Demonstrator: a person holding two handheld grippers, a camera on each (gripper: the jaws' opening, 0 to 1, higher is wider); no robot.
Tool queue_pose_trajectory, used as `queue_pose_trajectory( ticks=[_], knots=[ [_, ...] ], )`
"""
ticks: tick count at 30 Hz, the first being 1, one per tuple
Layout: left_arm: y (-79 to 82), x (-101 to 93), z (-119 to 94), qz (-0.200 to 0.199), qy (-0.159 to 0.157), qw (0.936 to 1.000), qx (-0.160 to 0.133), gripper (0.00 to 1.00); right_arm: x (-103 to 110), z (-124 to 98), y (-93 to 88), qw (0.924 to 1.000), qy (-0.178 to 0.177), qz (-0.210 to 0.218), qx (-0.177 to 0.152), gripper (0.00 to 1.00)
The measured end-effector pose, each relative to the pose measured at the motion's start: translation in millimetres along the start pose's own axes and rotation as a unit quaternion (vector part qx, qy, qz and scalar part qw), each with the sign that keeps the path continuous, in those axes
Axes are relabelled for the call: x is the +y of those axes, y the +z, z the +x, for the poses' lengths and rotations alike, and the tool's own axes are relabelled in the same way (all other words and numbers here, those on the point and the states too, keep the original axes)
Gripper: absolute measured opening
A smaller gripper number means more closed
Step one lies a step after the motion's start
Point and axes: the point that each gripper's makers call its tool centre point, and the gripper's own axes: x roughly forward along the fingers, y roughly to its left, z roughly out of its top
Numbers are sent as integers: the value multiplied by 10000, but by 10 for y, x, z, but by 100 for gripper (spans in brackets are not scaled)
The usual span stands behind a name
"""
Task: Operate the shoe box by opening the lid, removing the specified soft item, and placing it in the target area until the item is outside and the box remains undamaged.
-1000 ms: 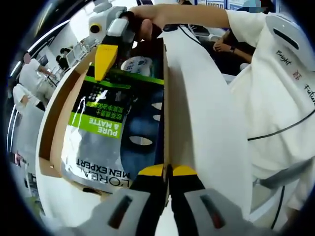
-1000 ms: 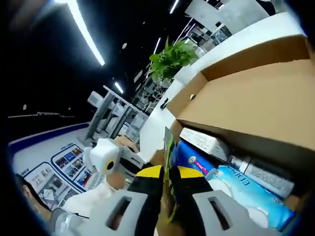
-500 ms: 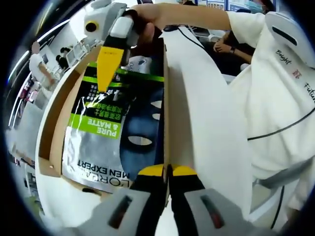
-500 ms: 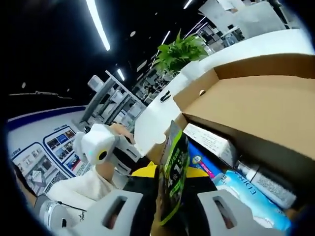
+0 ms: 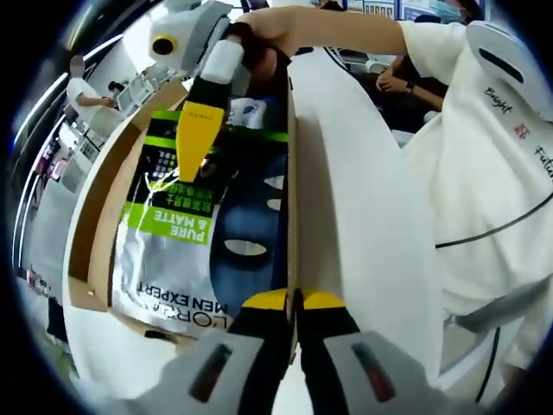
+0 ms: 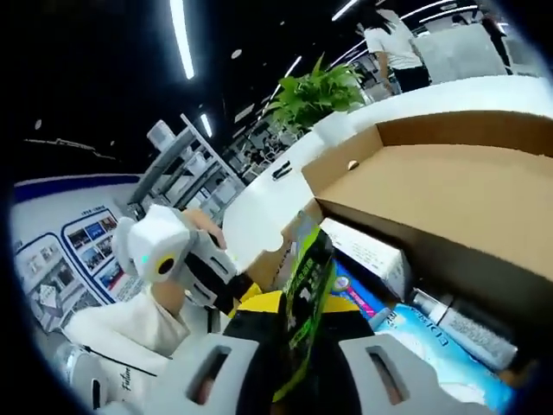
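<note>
Left gripper [image 5: 295, 298], jaws closed on the shoe box [image 5: 95, 207] wall at 6 o'clock, steadies it. Right gripper [image 6: 298, 304], clamped on the face-mask sachet [image 6: 307, 303], holds it partly raised above the box, toward 12 o'clock, for extraction.

green potted plant [image 6: 318, 93] behind the white counter [image 6: 406, 99], person in white top [image 6: 387, 39] standing beyond it, ceiling strip lights [image 6: 182, 36], metal shelving rack [image 6: 177, 164] at left, blue wall posters [image 6: 86, 246], people [image 5: 95, 91] standing in the far background
</note>
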Motion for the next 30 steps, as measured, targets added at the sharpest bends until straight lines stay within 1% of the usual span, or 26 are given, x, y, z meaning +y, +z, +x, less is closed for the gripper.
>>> queue_pose_trajectory(
  ticks=[1,3,4,5,7,8,9,12,14,15,17,18,19,20,21,22,23,24,25,27,28,29,30],
  knots=[
    [-1,1,1,1,-10,10000,3,2,5,12,-31,9999,24,116,79,8],
    [-4,2,6,21,-9,10000,25,2,-86,50,-93,9995,-230,42,213,8],
    [-4,3,6,33,2,10000,26,2,-143,42,-192,9979,-397,-135,485,9],
    [-5,4,7,34,16,10000,24,2,-164,40,-232,9970,-489,-148,574,9],
    [-6,2,8,43,35,10000,25,2,-123,48,-220,9978,-479,-155,442,9],
    [-5,5,9,46,54,10000,23,2,-102,35,-178,9983,-439,-154,346,7],
    [-6,7,9,40,66,10000,12,2,-25,47,-110,9995,-241,-86,184,5],
    [-2,18,9,-7,40,10000,-55,2,-50,41,-110,9993,-271,-20,266,3],
    [0,18,11,2,30,10000,-47,2,-51,38,-98,9993,-269,-30,276,2],
    [-1,18,12,7,36,10000,-36,2,-18,41,-65,9995,-182,-132,233,1],
    [0,19,14,8,38,10000,-30,2,1,26,-12,9997,-90,-179,144,0],
    [1,19,15,8,40,10000,-30,3,28,26,23,10000,-7,-62,45,0],
    [1,21,15,26,55,10000,-27,3,86,26,66,9998,182,52,-79,0],
    [1,21,15,33,59,10000,-25,3,76,13,59,9998,173,41,-39,0],
    [1,19,16,43,69,10000,-22,3,55,-1,82,9999,106,98,-91,0],
    [1,20,16,37,74,10000,-25,3,53,-1,66,9998,56,213,-27,0],
    [2,16,16,29,64,10000,-27,3,89,-21,-15,9993,142,215,277,0],
    [2,18,17,24,70,10000,-19,3,86,-19,26,9998,158,51,135,0],
    [2,20,17,15,77,10000,-10,3,76,-57,64,9999,126,-21,41,0],
    [2,20,17,22,78,10000,2,3,124,-134,105,9997,217,39,47,0],
    [3,21,17,5,68,10000,-1,3,183,-175,125,9993,365,36,76,0],
    [3,22,17,2,53,10000,5,3,196,-254,163,9994,326,36,119,0],
    [3,20,18,9,55,10000,22,3,202,-277,170,9994,306,35,129,0]
  ],
)
